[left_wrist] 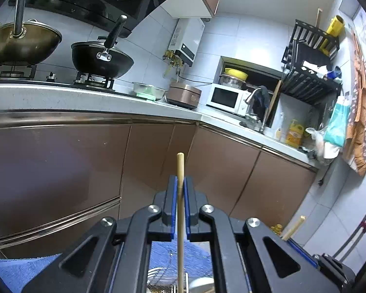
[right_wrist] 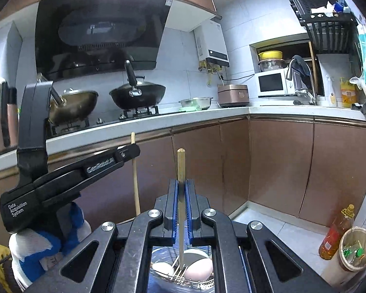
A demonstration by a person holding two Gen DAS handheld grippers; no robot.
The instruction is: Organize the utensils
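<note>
In the left wrist view my left gripper (left_wrist: 180,180) is shut on a wooden chopstick (left_wrist: 180,166) that stands upright between the blue pads. In the right wrist view my right gripper (right_wrist: 181,182) is shut on a second wooden chopstick (right_wrist: 181,163), also upright, its lower end over a wire rack (right_wrist: 180,272) with white dishes (right_wrist: 198,269). The left gripper (right_wrist: 133,150) appears at the left of that view, held by a gloved hand (right_wrist: 48,240), its chopstick (right_wrist: 135,183) upright. The right gripper's chopstick (left_wrist: 294,228) shows at the lower right of the left wrist view.
Brown cabinets (right_wrist: 280,166) run under an L-shaped counter (left_wrist: 61,95) with two woks (left_wrist: 102,58) on the stove, a rice cooker (left_wrist: 183,94), a microwave (left_wrist: 225,97) and a faucet (left_wrist: 255,97). An oil bottle (right_wrist: 336,232) and a bin (right_wrist: 356,249) stand on the floor. A blue towel (left_wrist: 14,271) lies below.
</note>
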